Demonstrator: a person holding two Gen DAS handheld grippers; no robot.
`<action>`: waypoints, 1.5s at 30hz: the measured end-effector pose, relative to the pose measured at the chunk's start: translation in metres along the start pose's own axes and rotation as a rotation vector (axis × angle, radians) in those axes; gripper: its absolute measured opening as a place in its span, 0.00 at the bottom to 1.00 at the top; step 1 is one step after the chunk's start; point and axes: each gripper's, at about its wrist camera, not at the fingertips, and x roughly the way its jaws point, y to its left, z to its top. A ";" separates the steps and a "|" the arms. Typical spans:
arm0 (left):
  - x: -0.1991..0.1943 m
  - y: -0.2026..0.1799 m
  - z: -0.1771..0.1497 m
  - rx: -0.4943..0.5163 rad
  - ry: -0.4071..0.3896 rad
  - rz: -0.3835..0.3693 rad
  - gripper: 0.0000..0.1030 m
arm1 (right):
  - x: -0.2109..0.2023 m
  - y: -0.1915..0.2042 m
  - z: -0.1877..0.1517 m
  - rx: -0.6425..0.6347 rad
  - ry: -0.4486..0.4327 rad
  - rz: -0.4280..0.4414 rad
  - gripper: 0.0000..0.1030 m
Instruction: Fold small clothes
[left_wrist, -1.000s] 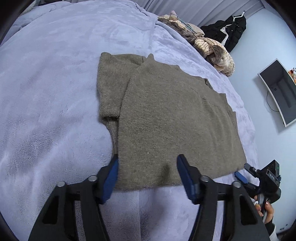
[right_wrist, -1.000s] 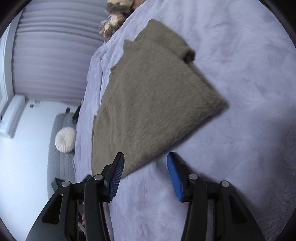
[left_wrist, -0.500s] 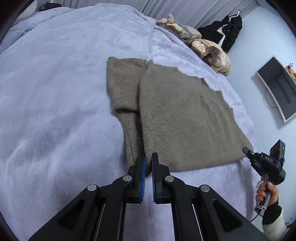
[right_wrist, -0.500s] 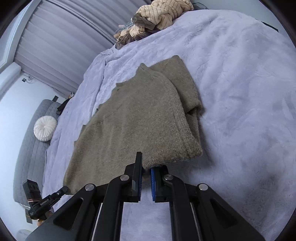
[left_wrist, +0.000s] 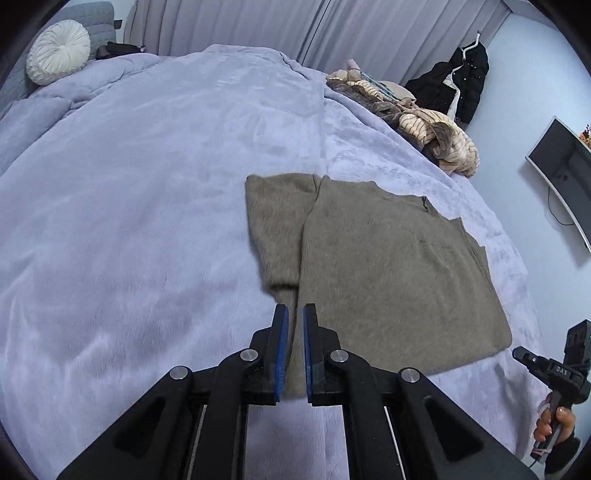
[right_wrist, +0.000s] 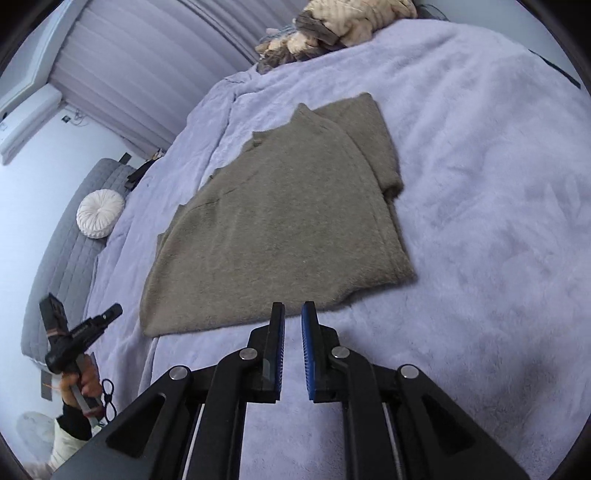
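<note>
A taupe knit sweater (left_wrist: 388, 266) lies flat on the lavender bedspread (left_wrist: 147, 221), with one sleeve folded along its side. In the left wrist view my left gripper (left_wrist: 293, 314) hovers over the sweater's near corner, its jaws nearly together and holding nothing. In the right wrist view the sweater (right_wrist: 280, 229) lies just beyond my right gripper (right_wrist: 293, 310), whose jaws are nearly together and empty, just short of the hem. Each gripper shows in the other's view, the right gripper (left_wrist: 546, 369) at right and the left gripper (right_wrist: 81, 328) at left.
A pile of striped and beige clothes (left_wrist: 413, 122) sits at the bed's far edge. A white round cushion (left_wrist: 59, 51) lies on a grey sofa. A black jacket (left_wrist: 458, 81) hangs at the wall, and a monitor (left_wrist: 561, 173) stands at right.
Both grippers closed from wide open and drew back and up from the sweater's hem. Their jaws now stand slightly further apart than half a second ago. The sweater lies still.
</note>
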 end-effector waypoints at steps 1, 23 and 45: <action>0.007 -0.005 0.009 0.009 0.006 0.009 0.08 | 0.001 0.006 0.004 -0.014 -0.008 0.007 0.12; 0.119 -0.044 0.072 0.128 0.075 0.135 0.08 | 0.097 -0.010 0.094 0.033 0.019 -0.058 0.21; 0.070 -0.047 0.033 0.135 0.020 0.115 0.12 | 0.064 0.013 0.064 -0.074 -0.023 -0.085 0.21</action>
